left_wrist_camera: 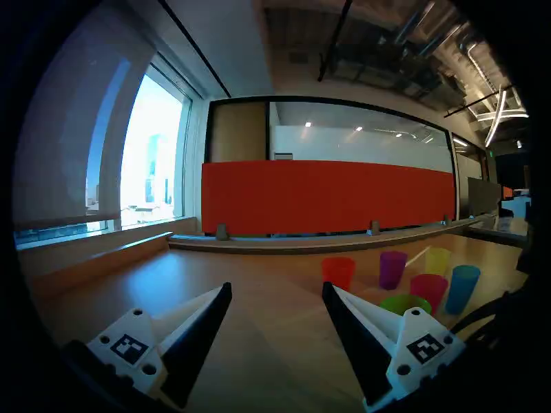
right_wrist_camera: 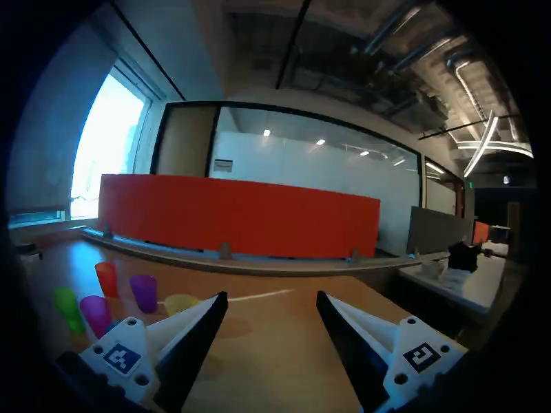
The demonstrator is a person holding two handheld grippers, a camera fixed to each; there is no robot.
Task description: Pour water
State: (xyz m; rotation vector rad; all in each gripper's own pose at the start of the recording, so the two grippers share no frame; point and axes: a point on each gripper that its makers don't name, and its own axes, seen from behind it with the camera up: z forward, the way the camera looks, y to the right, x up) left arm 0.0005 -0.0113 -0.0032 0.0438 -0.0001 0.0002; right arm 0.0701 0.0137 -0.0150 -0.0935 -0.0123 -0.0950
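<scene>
The left tool (left_wrist_camera: 275, 285) hung spread-fingered over the pale wooden worktop (left_wrist_camera: 227, 272). The board between its fingers and straight ahead lay open as far as the long orange partition panel (left_wrist_camera: 324, 196) that walled the far edge. To the right stood the obstacles, close together: a translucent orange plastic cup (left_wrist_camera: 338, 270) nearest the gap, a purple plastic cup (left_wrist_camera: 392, 268), a yellow plastic cup (left_wrist_camera: 437, 261), a pink plastic cup (left_wrist_camera: 428, 288), a blue plastic cup (left_wrist_camera: 462, 288) and a green plastic cup (left_wrist_camera: 401, 303) just beside the right finger. Leftward the surface ran free to a raised wooden window ledge (left_wrist_camera: 103, 251). The right tool (right_wrist_camera: 271, 294), also spread, faced open worktop ahead and rightward, with the cups off to its left.
</scene>
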